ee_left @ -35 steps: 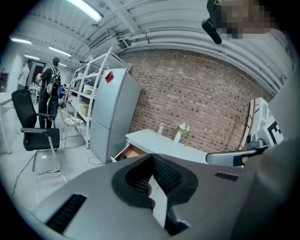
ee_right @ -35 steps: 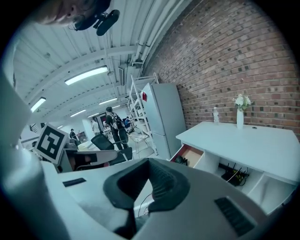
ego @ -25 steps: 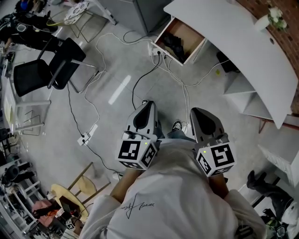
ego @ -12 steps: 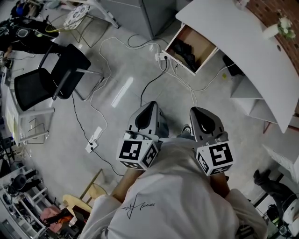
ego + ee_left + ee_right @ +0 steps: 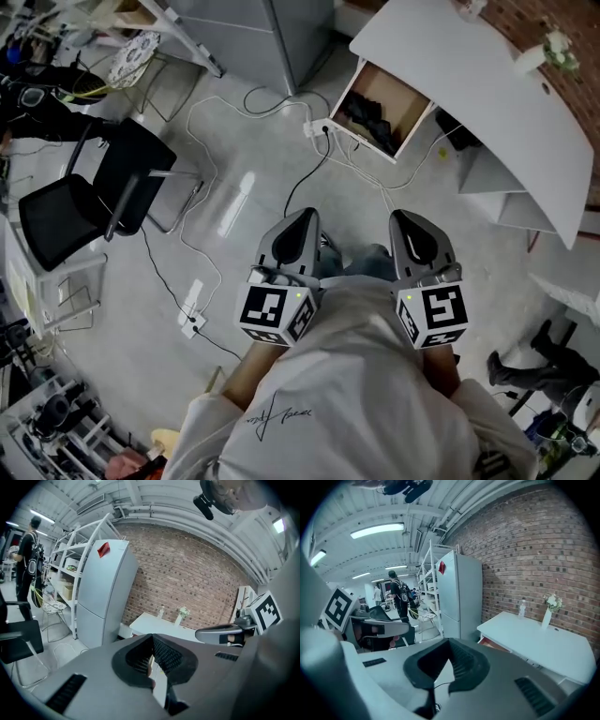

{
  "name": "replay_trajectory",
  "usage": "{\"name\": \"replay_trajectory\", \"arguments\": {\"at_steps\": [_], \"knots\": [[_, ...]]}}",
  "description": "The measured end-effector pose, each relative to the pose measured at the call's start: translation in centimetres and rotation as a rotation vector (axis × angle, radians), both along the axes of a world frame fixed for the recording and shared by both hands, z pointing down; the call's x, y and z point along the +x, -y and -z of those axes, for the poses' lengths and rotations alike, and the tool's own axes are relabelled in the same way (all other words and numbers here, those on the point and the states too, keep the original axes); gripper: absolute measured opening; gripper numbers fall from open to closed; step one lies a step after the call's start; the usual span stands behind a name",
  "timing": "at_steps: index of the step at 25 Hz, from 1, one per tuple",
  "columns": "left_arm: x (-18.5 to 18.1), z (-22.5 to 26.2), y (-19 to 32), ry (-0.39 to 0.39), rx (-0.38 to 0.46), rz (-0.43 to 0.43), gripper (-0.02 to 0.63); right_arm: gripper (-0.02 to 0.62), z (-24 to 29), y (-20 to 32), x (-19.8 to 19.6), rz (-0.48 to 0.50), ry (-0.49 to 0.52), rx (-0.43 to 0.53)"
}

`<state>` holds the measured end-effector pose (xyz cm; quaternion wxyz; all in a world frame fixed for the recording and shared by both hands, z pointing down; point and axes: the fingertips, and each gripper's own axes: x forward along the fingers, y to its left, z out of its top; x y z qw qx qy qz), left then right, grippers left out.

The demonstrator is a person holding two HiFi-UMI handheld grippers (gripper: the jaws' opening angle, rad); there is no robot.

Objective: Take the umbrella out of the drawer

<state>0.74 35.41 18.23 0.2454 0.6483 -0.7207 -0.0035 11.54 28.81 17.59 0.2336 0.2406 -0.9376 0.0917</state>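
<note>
An open wooden drawer point(image 5: 386, 105) sticks out from under the white table point(image 5: 469, 84) at the top of the head view. A dark bundle point(image 5: 367, 117) lies inside it; I cannot tell whether it is the umbrella. My left gripper point(image 5: 305, 218) and right gripper point(image 5: 405, 221) are held side by side in front of my body, well short of the drawer, above the concrete floor. Both are shut with nothing between the jaws. The left gripper point(image 5: 152, 637) view looks towards the table point(image 5: 159, 624). The right gripper point(image 5: 449, 641) view shows the drawer point(image 5: 490, 643) edge below the table.
Cables point(image 5: 309, 178) and a power strip point(image 5: 192, 307) trail over the floor between me and the drawer. A black chair point(image 5: 94, 192) stands at the left. A grey fridge point(image 5: 272, 28) is left of the table. A vase of flowers point(image 5: 546, 52) sits on the table. A person point(image 5: 28, 550) stands far off.
Both grippers have been carried forward together towards the table. The drawer now looks closer and larger, and the chair has slid down the left side. The jaws stayed shut.
</note>
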Motion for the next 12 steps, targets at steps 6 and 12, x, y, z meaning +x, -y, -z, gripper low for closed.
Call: {"name": "replay_trajectory", "arguments": {"at_steps": [6, 12], "knots": [[-1.3, -0.4, 1.0, -0.008, 0.000, -0.049, 0.018, 0.009, -0.1, 0.6, -0.2, -0.057, -0.040, 0.031], [-1.8, -0.3, 4.1, -0.027, 0.005, -0.085, 0.018, 0.009, 0.3, 2.8, -1.0, -0.070, -0.028, 0.038]]}}
